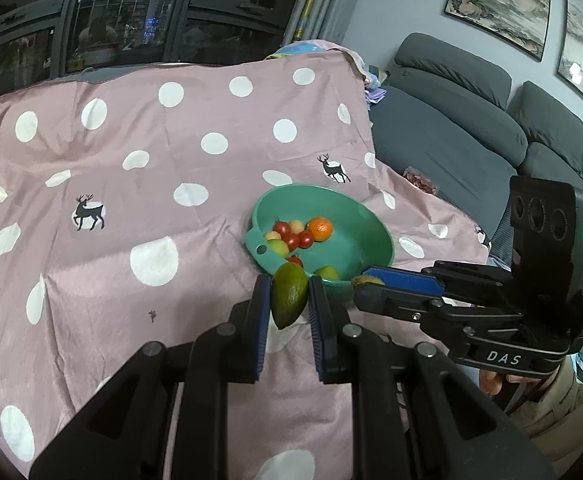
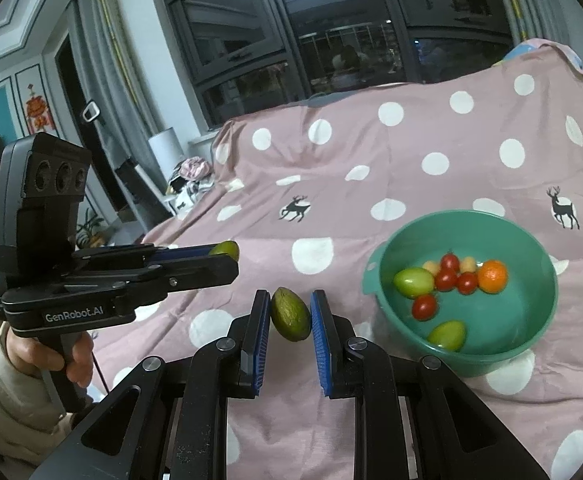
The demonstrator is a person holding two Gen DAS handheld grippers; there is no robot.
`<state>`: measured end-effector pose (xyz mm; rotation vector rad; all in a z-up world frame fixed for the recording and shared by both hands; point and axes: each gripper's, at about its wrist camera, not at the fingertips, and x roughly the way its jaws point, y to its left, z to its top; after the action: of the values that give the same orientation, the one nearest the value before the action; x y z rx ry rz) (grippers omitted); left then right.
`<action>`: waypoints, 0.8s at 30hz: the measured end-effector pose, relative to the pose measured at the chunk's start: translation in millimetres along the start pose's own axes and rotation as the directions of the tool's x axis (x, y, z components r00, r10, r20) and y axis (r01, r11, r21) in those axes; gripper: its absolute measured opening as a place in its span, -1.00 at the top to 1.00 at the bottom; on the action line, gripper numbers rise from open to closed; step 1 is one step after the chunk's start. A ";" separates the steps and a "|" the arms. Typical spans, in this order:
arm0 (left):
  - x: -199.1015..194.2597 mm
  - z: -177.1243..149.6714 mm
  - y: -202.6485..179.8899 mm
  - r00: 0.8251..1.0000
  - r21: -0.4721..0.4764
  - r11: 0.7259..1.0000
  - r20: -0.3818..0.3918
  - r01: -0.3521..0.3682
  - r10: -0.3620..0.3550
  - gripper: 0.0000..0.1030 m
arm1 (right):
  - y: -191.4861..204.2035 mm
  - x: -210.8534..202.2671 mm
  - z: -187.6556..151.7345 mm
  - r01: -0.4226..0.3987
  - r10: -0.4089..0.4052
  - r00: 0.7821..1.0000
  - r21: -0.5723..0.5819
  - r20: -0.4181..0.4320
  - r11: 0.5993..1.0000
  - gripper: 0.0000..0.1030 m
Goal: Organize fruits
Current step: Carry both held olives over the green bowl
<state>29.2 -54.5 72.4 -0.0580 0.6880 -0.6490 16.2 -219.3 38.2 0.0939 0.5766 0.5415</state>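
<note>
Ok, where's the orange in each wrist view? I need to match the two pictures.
Left wrist: the orange is just above centre, at the right end of the small red fruits.
Right wrist: the orange is right of centre, again at the right end of that cluster.
Shared landmark: the green bowl holding it.

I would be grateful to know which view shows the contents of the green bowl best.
The right wrist view: it looks down into the green bowl, so the orange, tomatoes and green fruits lie apart. In the left wrist view the bowl sits farther off, with the left tongs' fruit hiding its near rim.
</note>
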 end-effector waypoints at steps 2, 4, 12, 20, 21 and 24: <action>2.6 1.9 -2.5 1.000 0.008 1.000 -0.003 0.003 -0.003 0.65 | -3.1 -1.3 -0.2 0.005 -0.005 1.000 0.006 0.005 1.000 0.56; 4.6 2.7 -4.1 1.000 0.012 1.000 -0.005 0.005 -0.005 0.65 | -6.0 -2.1 -0.2 0.008 -0.008 1.000 0.012 0.008 1.000 0.56; 15.4 9.1 -11.5 1.000 0.028 1.000 -0.016 0.009 -0.008 0.65 | -18.6 -5.3 -0.5 0.024 -0.025 0.999 0.038 0.025 0.999 0.56; 29.9 14.7 -18.2 0.999 0.045 0.999 -0.034 0.020 -0.018 0.65 | -32.3 -8.5 -1.5 0.039 -0.041 0.999 0.061 0.034 0.997 0.56; 31.6 15.2 -19.2 0.999 0.046 0.999 -0.037 0.020 -0.018 0.65 | -34.2 -8.9 -1.6 0.039 -0.042 0.998 0.066 0.036 0.997 0.56; 37.0 16.3 -21.2 0.999 0.051 0.998 -0.045 0.022 -0.020 0.65 | -38.6 -8.6 -1.9 0.040 -0.043 0.998 0.074 0.037 0.996 0.56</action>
<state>49.3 -95.3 69.3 -0.0031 0.7140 -0.6892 26.9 -256.9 31.9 0.1606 0.5597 0.4773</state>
